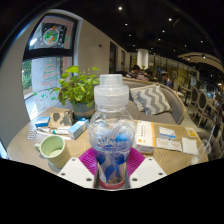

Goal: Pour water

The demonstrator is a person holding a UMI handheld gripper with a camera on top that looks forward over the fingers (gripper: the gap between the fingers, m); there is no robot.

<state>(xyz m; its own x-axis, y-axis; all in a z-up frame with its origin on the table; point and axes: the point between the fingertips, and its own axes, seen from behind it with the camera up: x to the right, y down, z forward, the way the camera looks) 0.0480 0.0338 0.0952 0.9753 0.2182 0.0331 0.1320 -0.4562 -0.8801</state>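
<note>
My tongs (111,170) sit at the bottom centre of the frame, closed part-way around a clear plastic bottle (111,135). The magenta pads (88,160) press against the bottle's lower body on both sides, so I have hold of it. The bottle stands upright in the middle of the frame and carries a pale translucent cap (111,93). It has a blue label around its lower half. I cannot tell how much water is inside. Left of the bottle, in the lower left of the frame, a pale green cup (52,148) sits on the wooden worktop (25,150), near the bottle but apart from it. Behind the cup lies a cluster of small items, a book or box (61,119) among them; their details are too small to make out. Above them, left of centre, a leafy green plant (78,87) stands in a pot. Right of the bottle, papers or booklets (168,138) lie flat on the worktop. Further back, right of centre, there is a seat with a zigzag-patterned cushion (152,98). In the upper left, a framed picture (52,36) hangs on the wall above a bright window (44,72). The upper right shows a dim room with ceiling spotlights.
</note>
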